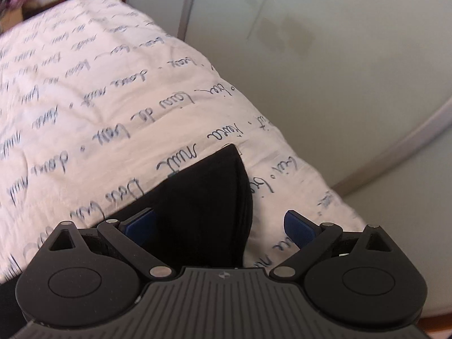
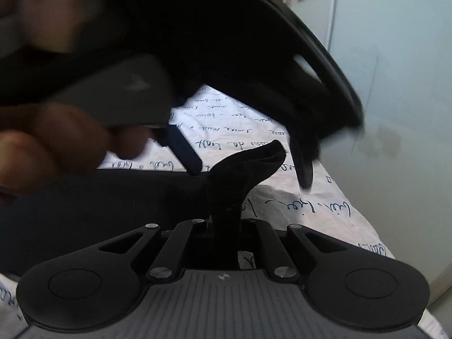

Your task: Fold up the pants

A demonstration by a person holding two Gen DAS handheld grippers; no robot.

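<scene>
Black pants (image 1: 197, 212) lay on the printed bedsheet (image 1: 84, 99). Right gripper (image 2: 223, 223) jaws were pinched tight on a pants corner; left gripper (image 1: 220, 220) jaws stood wide around a corner, ungripped. Risk: that loose corner could slip, skewing the fold.

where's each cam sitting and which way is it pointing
Left wrist: on the left gripper, looking down along its open blue-padded fingers at a black pants corner on the white script-printed bedcover; pale wall beyond.
Right wrist: on the right gripper, shut on a pinch of the black pants, looking across the bedcover; the left gripper and the person's blurred hand cross its upper left.
Shared: pants, bedcover, pale wall, left gripper.
</scene>
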